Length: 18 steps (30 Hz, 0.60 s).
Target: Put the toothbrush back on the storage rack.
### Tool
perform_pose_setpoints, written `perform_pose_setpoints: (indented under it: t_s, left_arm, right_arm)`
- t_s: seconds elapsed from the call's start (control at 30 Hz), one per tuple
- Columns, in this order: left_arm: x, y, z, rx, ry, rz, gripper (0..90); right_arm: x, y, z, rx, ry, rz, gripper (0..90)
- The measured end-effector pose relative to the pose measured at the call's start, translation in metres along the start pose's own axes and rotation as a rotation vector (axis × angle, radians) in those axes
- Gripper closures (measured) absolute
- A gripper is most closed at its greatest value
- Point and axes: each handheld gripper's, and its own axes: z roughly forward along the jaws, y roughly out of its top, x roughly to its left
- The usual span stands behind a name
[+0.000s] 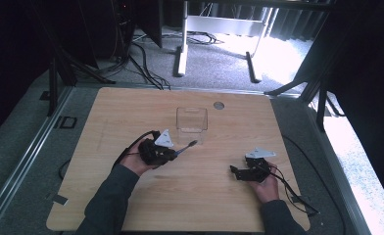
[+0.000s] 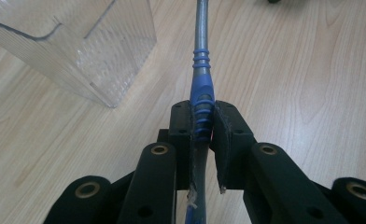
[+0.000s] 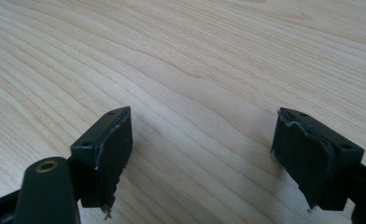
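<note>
My left gripper [image 1: 173,153] [image 2: 202,122] is shut on a pen [image 2: 200,79] with a blue ribbed grip and a grey barrel. The pen [image 1: 187,146] sticks out ahead of the jaws, its far end close to a clear plastic box [image 1: 192,122] that stands open-topped on the wooden table [image 1: 131,107]. In the left gripper view the clear box [image 2: 83,42] sits up and to the left of the pen, apart from it. My right gripper [image 1: 234,171] [image 3: 200,154] rests low over the table at the right, open, with bare wood between its pads [image 3: 111,149].
A round grey grommet [image 1: 219,105] sits in the table near its far edge. Cables trail from both grippers over the table's near corners. Beyond the table lie carpet, desk legs and dark stands.
</note>
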Motion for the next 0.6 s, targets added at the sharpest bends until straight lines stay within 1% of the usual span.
perform_pose_setpoints:
  t_s: [0.2, 0.33, 0.47, 0.6]
  left_arm:
    - [-0.0004, 0.0009, -0.0026, -0.008, 0.008, 0.002, 78.8]
    - [-0.0011, 0.0017, -0.0034, -0.021, 0.013, -0.008, 78.8]
    - [-0.0013, 0.0025, -0.0044, -0.026, 0.024, -0.011, 78.8]
    - [-0.0009, 0.0029, -0.006, -0.037, 0.038, -0.024, 78.8]
  right_arm:
    - [0.0, 0.0, 0.0, 0.0, 0.0, 0.0, 20.0]
    - [0.0, 0.0, 0.0, 0.0, 0.0, 0.0, 20.0]
    - [0.0, 0.0, 0.0, 0.0, 0.0, 0.0, 20.0]
    - [0.0001, 0.0, 0.0, 0.0, 0.0, 0.001, 20.0]
